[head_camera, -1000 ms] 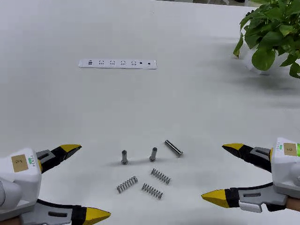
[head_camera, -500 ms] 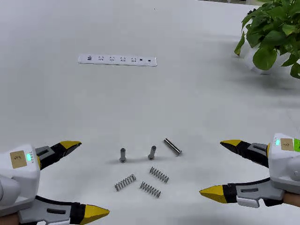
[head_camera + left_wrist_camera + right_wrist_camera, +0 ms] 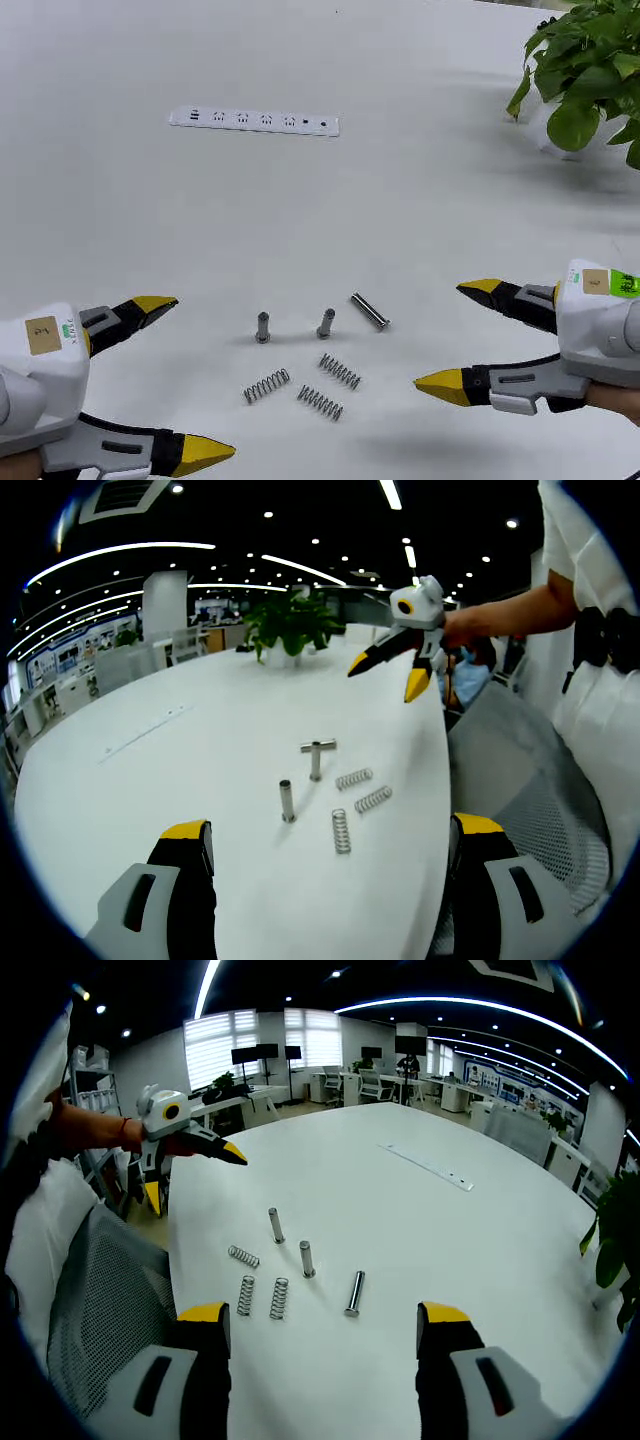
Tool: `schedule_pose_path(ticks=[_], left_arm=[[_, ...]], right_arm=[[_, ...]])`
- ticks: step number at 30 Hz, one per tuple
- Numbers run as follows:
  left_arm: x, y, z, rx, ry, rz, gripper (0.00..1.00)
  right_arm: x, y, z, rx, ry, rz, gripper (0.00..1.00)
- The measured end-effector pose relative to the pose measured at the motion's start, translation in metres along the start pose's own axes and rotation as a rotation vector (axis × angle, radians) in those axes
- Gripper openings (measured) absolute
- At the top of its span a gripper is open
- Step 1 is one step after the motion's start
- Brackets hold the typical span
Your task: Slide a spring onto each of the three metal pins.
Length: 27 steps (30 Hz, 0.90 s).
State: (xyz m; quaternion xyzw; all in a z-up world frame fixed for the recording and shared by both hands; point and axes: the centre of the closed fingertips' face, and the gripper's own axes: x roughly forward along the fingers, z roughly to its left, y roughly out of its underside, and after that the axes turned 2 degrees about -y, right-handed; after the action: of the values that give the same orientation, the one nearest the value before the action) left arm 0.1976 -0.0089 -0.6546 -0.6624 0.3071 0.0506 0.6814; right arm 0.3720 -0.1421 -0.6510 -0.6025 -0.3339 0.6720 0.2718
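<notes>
The white tabletop (image 3: 420, 230) carries a potted plant (image 3: 590, 70) at its far right and a white power strip (image 3: 254, 121) towards the back. The left gripper (image 3: 199, 375) is held at the near left and the right gripper (image 3: 440, 335) at the near right. Both point inward, their yellow-tipped jaws wide apart and holding nothing. Between them are three short silvery metal pins: one upright pin (image 3: 263, 327), a second upright pin (image 3: 326, 323) beside it, and a lying pin (image 3: 369, 311) further right. Just nearer lie three bare coil springs, all apart from the pins: the left spring (image 3: 266, 386), the right spring (image 3: 340, 371) and the nearest spring (image 3: 320, 402).
</notes>
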Motion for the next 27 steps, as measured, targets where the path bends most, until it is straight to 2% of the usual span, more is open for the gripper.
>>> schedule_pose_path(ticks=[7,8,10,14,19,27], left_arm=[[0.002,0.000,0.003,-0.005,0.005,-0.012,1.00],[0.002,0.000,0.003,-0.005,0.007,-0.013,1.00],[0.003,0.000,0.003,-0.006,0.008,-0.015,1.00],[0.005,-0.001,0.003,-0.008,0.008,-0.018,1.00],[0.005,0.002,0.004,-0.017,0.010,-0.020,1.00],[0.007,0.001,0.002,-0.031,0.010,-0.022,1.00]], right_arm=[[0.023,-0.013,-0.007,-0.007,0.006,0.027,0.69],[0.027,-0.013,-0.008,-0.003,0.011,0.043,0.68],[0.031,-0.017,-0.010,-0.002,0.011,0.043,0.63],[0.042,-0.020,-0.018,0.032,0.029,0.070,0.56],[0.053,-0.022,-0.024,0.071,0.023,0.090,0.43],[0.072,-0.018,-0.032,0.089,0.030,0.154,0.32]])
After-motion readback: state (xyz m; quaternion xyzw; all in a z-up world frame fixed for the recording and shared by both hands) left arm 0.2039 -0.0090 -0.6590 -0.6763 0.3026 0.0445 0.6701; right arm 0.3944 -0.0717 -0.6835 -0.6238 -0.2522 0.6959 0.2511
